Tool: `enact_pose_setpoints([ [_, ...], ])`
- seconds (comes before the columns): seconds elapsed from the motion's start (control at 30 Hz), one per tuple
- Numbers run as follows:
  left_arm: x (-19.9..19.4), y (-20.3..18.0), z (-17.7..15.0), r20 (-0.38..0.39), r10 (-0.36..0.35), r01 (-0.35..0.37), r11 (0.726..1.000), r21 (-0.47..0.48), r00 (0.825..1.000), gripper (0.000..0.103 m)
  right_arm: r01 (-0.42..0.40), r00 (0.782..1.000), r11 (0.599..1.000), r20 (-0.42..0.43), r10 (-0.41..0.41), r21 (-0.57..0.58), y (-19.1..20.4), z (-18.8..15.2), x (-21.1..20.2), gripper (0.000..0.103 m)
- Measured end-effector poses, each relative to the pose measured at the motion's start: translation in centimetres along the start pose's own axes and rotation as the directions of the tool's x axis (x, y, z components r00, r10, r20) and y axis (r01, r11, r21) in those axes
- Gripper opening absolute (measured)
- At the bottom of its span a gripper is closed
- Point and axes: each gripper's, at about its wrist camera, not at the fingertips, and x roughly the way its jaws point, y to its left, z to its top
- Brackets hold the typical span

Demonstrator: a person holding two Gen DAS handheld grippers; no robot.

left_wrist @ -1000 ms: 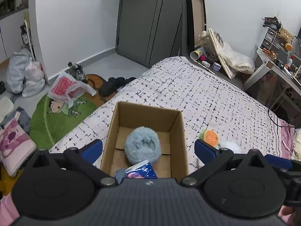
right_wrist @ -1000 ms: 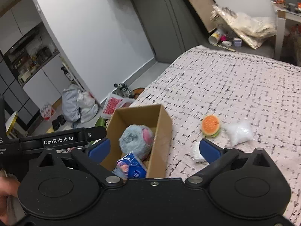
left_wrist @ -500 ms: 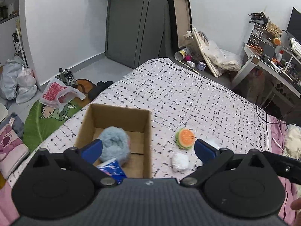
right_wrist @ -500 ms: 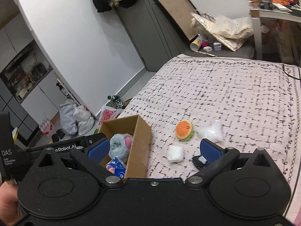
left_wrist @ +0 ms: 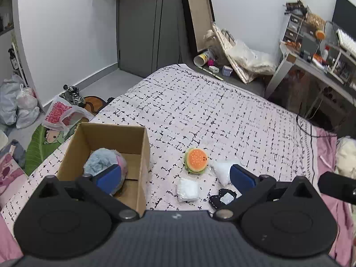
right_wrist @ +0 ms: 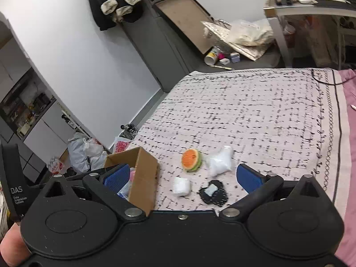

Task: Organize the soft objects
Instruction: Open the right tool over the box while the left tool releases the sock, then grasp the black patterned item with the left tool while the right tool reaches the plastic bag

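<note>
An open cardboard box (left_wrist: 142,146) (right_wrist: 144,178) rests on the bed's left side with a fluffy blue-grey plush (left_wrist: 102,162) inside. To its right on the bedspread lie a burger-shaped plush (left_wrist: 196,160) (right_wrist: 191,160), a small white wrapped bundle (left_wrist: 187,189) (right_wrist: 181,186), a clear bag of white stuffing (left_wrist: 222,170) (right_wrist: 220,161) and a black lace patch (left_wrist: 222,198) (right_wrist: 214,193). My left gripper (left_wrist: 175,175) hovers open above the box's right wall and the bundle. My right gripper (right_wrist: 182,176) is open too, above the same loose items.
The patterned bedspread (left_wrist: 222,111) stretches away ahead. Bags (left_wrist: 20,104), shoes and a green mat (left_wrist: 40,142) lie on the floor to the left. A cluttered desk (left_wrist: 316,62) stands at the right, with a leaning frame (left_wrist: 195,13) and grey wardrobe behind.
Both grippers have swung right and pulled back from the box, so the burger plush, bundle, stuffing bag and black patch now sit between their fingers. Both stay open.
</note>
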Motion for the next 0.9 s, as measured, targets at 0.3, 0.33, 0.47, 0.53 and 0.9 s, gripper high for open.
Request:
enact_pose_setpoints([
  [0.3,2.5,-3.4,-1.2,-0.062,-0.01,0.011,1.0,0.021,0.998,0.103,0.059,0.998,0.994,0.012,-0.061,0.091,-4.6,0.1,-0.1,0.103],
  [0.33,2.8,-3.8,-1.3,-0.066,-0.014,0.015,1.0,0.025,0.998,0.103,0.067,0.998,0.993,0.011,-0.068,0.097,-5.0,0.1,0.0,0.103],
  [0.47,4.0,-5.1,-1.5,-0.082,-0.028,0.031,0.999,0.036,0.996,0.103,0.089,0.996,0.989,0.008,-0.091,0.12,-6.1,0.1,0.3,0.103],
  [0.53,4.5,-5.6,-1.5,-0.086,-0.033,0.036,0.999,0.04,0.996,0.103,0.094,0.995,0.987,0.01,-0.096,0.128,-6.6,0.2,0.3,0.103],
  [0.9,7.4,-7.8,-1.3,-0.12,-0.067,0.074,0.996,0.055,0.991,0.102,0.134,0.991,0.97,-0.022,-0.132,0.201,-10.0,0.3,1.6,0.103],
])
